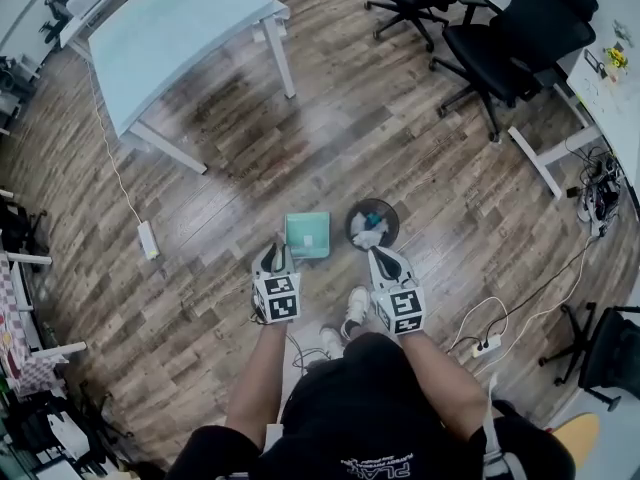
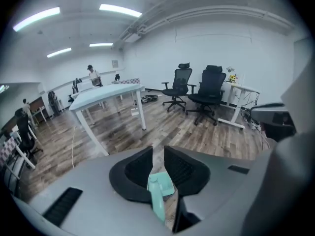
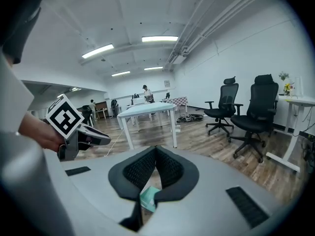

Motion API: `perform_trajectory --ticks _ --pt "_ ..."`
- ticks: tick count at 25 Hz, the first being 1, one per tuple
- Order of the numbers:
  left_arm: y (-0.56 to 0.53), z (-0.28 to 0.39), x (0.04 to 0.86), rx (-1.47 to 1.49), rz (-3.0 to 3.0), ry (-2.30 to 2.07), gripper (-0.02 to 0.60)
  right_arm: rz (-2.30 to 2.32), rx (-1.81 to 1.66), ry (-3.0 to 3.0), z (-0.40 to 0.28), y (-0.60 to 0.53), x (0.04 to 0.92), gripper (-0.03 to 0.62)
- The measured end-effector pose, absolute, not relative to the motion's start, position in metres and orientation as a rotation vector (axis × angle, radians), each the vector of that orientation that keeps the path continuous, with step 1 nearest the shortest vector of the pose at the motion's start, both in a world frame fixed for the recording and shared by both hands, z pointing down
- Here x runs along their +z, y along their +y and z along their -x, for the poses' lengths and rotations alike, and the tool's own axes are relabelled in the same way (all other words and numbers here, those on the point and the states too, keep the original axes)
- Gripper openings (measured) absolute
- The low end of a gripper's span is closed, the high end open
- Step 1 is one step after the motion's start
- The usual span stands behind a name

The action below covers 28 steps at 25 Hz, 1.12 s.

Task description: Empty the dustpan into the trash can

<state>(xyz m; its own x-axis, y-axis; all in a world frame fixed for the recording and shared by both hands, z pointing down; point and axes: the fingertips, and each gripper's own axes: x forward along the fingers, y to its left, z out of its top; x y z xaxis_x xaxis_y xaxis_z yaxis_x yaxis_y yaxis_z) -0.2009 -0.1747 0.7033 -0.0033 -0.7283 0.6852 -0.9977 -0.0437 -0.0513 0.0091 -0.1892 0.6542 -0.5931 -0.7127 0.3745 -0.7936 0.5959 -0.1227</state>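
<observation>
The teal dustpan (image 1: 307, 235) lies flat on the wood floor, just left of the round black trash can (image 1: 372, 225), which holds white scraps. My left gripper (image 1: 277, 251) hovers over the pan's near left corner. In the left gripper view its jaws (image 2: 158, 149) stand a little apart; the dustpan (image 2: 166, 185) and its handle show far below through the gap, with floor beside the handle and nothing clamped. My right gripper (image 1: 383, 255) hangs on the near side of the can. Its pads (image 3: 156, 149) meet at the tips, empty, with a bit of the dustpan (image 3: 149, 199) seen beneath them.
A white table (image 1: 180, 28) stands at the back left and black office chairs (image 1: 520, 28) at the back right. A power strip (image 1: 147, 238) with its cord lies left of the pan, and another (image 1: 485, 346) with cables at the right. My shoes (image 1: 355, 308) are close behind the can.
</observation>
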Motion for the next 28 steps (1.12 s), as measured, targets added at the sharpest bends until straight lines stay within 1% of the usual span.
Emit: perform_trajectory --ticks 3,8,12,18,24,28 --pt "-0.161 0.196 0.673 0.748 -1.867 -1.824 0.052 -1.249 0.371 -2.563 -0.008 -0.179 0.639 0.023" --pt "-0.137 0.190 0.635 0.646 -1.916 -1.850 0.023 -1.285 0.323 -2.589 -0.008 -0.160 0.615 0.023" --pt "-0.111 0.182 0.606 0.558 -1.989 -1.850 0.023 -1.315 0.255 -2.615 -0.007 -0.141 0.591 0.023" --pt "-0.074 0.162 0.556 0.330 -2.188 -1.803 0.023 -1.381 0.092 -2.641 -0.006 -0.106 0.542 0.022" --pt "-0.042 0.152 0.532 0.298 -2.328 -1.783 0.023 -1.361 -0.033 -2.659 0.011 -0.065 0.513 0.021" --pt "-0.026 0.148 0.520 0.291 -2.351 -1.781 0.023 -1.332 -0.182 -2.676 0.025 -0.043 0.487 0.021"
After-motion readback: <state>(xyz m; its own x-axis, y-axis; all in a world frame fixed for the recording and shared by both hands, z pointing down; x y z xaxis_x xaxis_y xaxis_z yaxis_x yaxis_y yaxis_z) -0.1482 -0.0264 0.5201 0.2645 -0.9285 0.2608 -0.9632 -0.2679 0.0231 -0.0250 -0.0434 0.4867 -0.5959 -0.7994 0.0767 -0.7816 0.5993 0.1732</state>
